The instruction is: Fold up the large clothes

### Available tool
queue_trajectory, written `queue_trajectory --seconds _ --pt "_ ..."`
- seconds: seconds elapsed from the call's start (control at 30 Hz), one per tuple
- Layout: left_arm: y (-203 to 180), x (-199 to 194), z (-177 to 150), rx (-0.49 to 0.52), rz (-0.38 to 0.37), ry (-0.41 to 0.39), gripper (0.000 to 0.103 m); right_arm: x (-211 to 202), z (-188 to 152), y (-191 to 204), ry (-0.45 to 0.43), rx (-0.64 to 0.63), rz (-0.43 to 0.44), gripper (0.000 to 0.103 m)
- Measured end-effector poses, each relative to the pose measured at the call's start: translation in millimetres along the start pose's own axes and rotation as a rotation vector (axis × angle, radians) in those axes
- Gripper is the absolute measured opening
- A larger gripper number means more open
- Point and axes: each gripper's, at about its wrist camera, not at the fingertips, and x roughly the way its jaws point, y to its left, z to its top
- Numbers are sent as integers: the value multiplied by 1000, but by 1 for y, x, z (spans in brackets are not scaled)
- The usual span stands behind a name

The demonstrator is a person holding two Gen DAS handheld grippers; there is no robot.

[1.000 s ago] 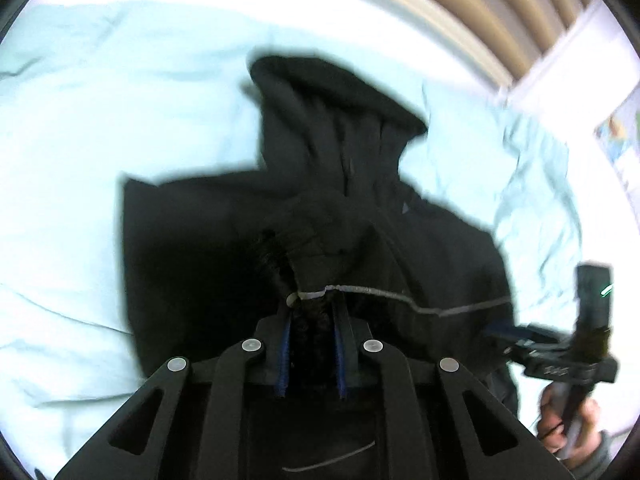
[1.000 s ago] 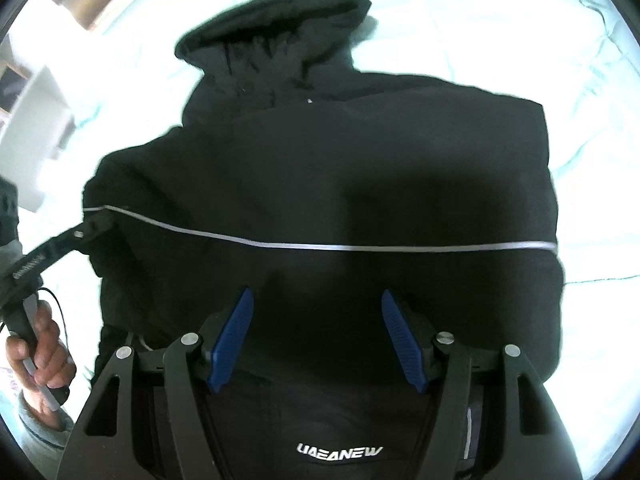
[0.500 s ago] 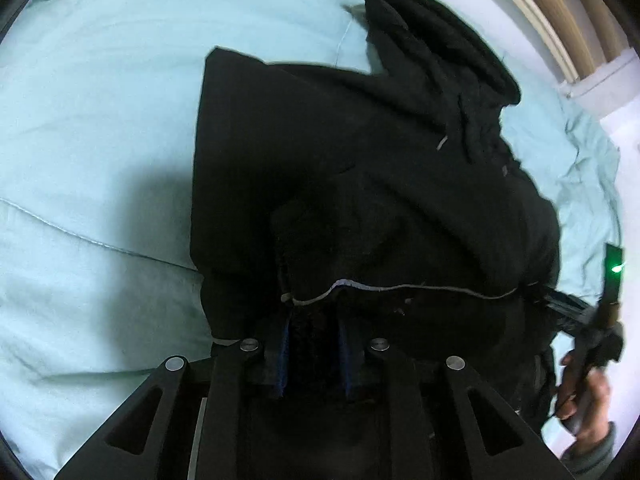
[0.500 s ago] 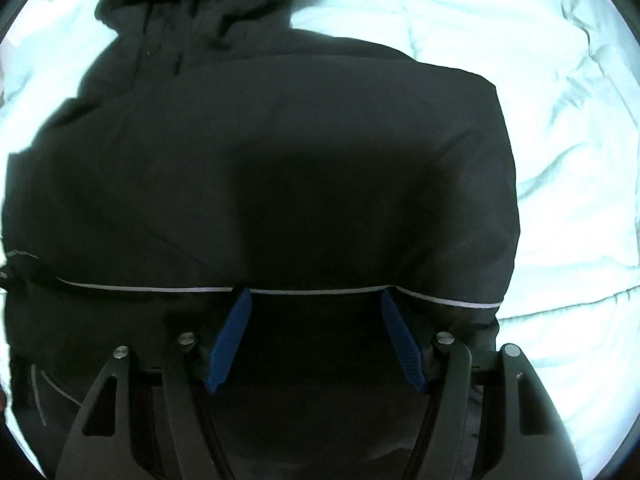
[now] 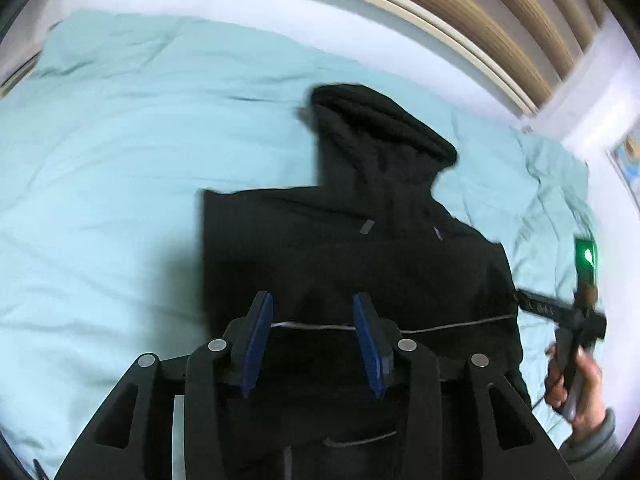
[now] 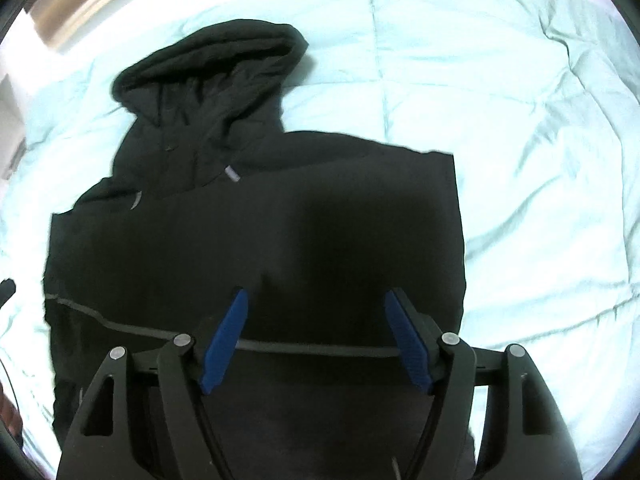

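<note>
Released since 0.5 s ago: left gripper [image 5: 313,322] now gapes, empty, over black hooded jacket [image 6: 256,240] lying flat on pale blue bedding [image 6: 500,100]. Right gripper [image 6: 316,334] wide apart, empty. Jacket's bottom hem hidden behind gripper frames.

Pale mint quilted bedcover [image 5: 120,184] fills most of both views, creased at far right. Beyond it, a white wall [image 5: 248,4] with a cream-edged wooden slatted panel [image 5: 500,12] far right. Colourful picture [image 5: 631,164] on the wall at the right edge, blurred.
</note>
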Motion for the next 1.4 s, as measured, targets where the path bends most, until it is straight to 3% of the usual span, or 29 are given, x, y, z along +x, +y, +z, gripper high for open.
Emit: queue_trajectory --seconds 0.1,0.17,0.2,0.27,0.37,0.53,0.7,0.93,1.13,1.27,1.4 --pt "-10 48 -5 17 16 105 43 19 7 6 10 -9 -18 73" --pt "-5 85 -13 -8 70 178 43 45 5 9 66 -27 -78 73" --pt "0 98 -18 -31 63 191 43 55 2 10 97 -46 -116 73" --pt "6 99 -22 -75 45 169 42 63 1 12 103 -64 -132 74" --pt "4 91 -21 -62 44 156 43 66 4 13 110 -78 -137 76" --pt "7 74 -5 -107 17 140 43 58 11 5 122 -75 -53 80" --pt "1 49 35 -74 10 36 43 37 31 -8 97 -18 54 80" --pt "-4 65 126 -49 16 -65 43 23 109 -3 -66 -11 94 80" --pt "-7 115 182 -70 16 -67 43 39 171 -2 -169 10 118 80" --pt "-3 152 201 -69 58 -36 43 63 196 -2 -177 33 144 80" --pt "6 176 210 -109 48 -17 43 85 209 1 -143 31 141 80"
